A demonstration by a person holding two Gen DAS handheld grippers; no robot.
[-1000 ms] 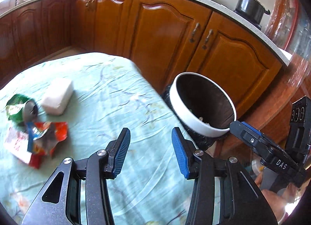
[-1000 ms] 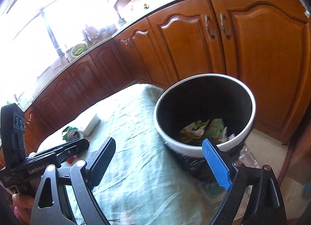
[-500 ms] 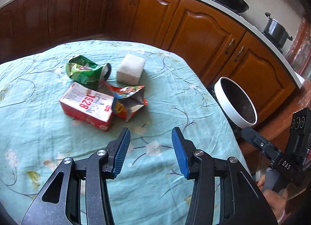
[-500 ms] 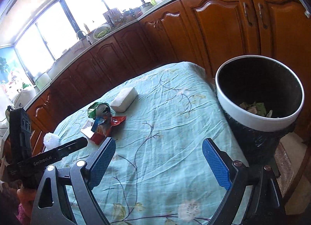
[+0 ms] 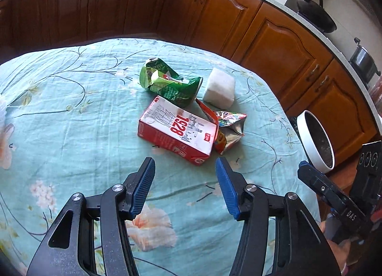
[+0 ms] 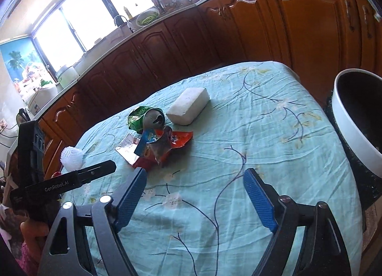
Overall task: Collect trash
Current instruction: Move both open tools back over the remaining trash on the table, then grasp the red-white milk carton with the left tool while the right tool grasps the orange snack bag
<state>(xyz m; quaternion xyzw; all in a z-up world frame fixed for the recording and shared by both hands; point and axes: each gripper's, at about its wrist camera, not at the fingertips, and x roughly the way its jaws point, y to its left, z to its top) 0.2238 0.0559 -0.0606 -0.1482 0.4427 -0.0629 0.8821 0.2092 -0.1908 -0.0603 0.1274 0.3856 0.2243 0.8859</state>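
Observation:
Trash lies in a cluster on the teal flowered tablecloth (image 5: 71, 132): a red and white carton (image 5: 177, 132), a crushed green can (image 5: 169, 83), a crumpled red snack wrapper (image 5: 229, 128) and a white foam block (image 5: 219, 88). My left gripper (image 5: 185, 168) is open and empty, just short of the carton. My right gripper (image 6: 194, 180) is open and empty, above the cloth in front of the wrapper (image 6: 167, 142), the can (image 6: 148, 118) and the block (image 6: 188, 106). The white-rimmed trash bin (image 6: 353, 118) stands off the table's right edge; it also shows in the left wrist view (image 5: 315, 142).
Wooden kitchen cabinets (image 5: 274, 37) curve behind the table. A white mesh ball (image 6: 71, 157) sits at the table's left edge. A pan (image 5: 315, 13) and a pot (image 5: 364, 61) stand on the counter. The left gripper's body (image 6: 66, 183) shows in the right wrist view.
Both grippers have swung left, away from the bin and towards the trash cluster. The left gripper has come closer to the carton. Both stayed open.

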